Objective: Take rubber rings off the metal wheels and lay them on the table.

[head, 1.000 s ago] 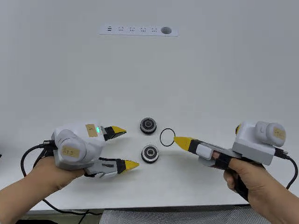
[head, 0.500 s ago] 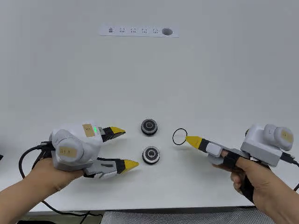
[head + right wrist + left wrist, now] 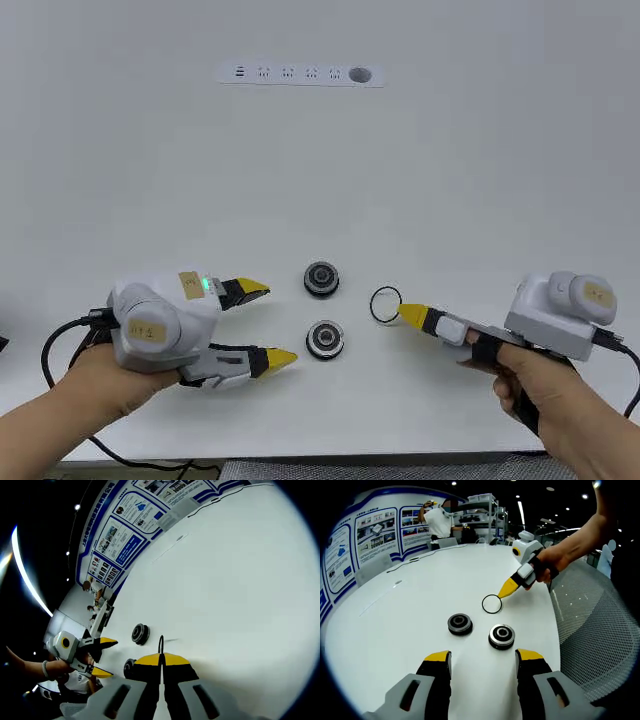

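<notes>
Ring [image 3: 386, 304]: one is off and pinched by its edge in the right gripper [image 3: 404, 314], whose jaws are closed tight on it, just right of the two wheels. Whether it rests on the table [image 3: 480, 200] yet I cannot tell. The near wheel [image 3: 325, 339] shows a bright bare rim, so it looks stripped. The far wheel [image 3: 321, 279] has a dark rim and probably wears its ring. So roughly half is done: lay this one down, then strip the other. The left gripper [image 3: 280, 321] hovers left of the wheels, jaws wide apart, holding nothing.
</notes>
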The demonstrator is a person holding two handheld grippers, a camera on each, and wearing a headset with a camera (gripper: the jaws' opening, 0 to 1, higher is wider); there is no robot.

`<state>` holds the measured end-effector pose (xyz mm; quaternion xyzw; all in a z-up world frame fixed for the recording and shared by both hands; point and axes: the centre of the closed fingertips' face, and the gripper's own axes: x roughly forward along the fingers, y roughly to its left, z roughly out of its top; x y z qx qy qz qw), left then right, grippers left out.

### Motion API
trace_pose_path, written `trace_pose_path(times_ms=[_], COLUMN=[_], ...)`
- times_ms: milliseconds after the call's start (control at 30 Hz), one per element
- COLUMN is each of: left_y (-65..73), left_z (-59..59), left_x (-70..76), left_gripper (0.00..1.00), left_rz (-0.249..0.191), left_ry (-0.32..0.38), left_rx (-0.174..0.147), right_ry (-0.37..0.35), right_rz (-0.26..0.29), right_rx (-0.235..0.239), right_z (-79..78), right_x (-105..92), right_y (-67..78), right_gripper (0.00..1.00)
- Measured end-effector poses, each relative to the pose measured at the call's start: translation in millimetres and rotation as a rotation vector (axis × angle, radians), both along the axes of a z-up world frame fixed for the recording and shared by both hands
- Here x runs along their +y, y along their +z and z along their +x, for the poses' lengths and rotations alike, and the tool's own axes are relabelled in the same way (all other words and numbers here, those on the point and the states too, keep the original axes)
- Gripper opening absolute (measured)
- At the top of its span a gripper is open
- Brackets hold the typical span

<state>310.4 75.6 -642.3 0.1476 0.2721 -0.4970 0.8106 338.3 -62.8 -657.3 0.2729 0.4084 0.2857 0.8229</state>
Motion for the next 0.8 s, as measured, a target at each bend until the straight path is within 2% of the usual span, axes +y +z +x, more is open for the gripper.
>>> trace_pose_path(times_ms=[100,367,533,633,767,800], left_y=[-0.7,-0.9,0.0,-0.4,-0.4,-0.4], left_z=[0.1,-0.4,-0.3,0.1,-0.1,0.0], left_x=[0.3,0.2,0.5,0.8,0.0,-0.1], left_gripper=[0.53,0.52,0.52,0.52,0.51,0.51], left_rz=[0.001,0.001,0.003,0.003,0.002,0.004], left_ry=[0.000,0.000,-0.001,0.000,-0.002,-0.002], left_rx=[0.001,0.003,0.001,0.002,0.003,0.002], right_ry=[0.005,0.071,0.153,0.199,0.230,0.244], right_rz=[-0.015,-0.095,-0.191,-0.271,-0.314,-0.344], right_rx=[-0.003,-0.033,-0.072,-0.110,-0.128,-0.138], right_z=[-0.7,-5.6,-7.4,-6.5,-7.9,-8.0], right_x=[-0.6,2.0,3.3,1.6,2.1,0.1], right_y=[-1.2,-3.1,-4.3,-5.0,-4.6,-5.6], right_gripper=[0.05,0.09,0.14,0.17,0.19,0.21])
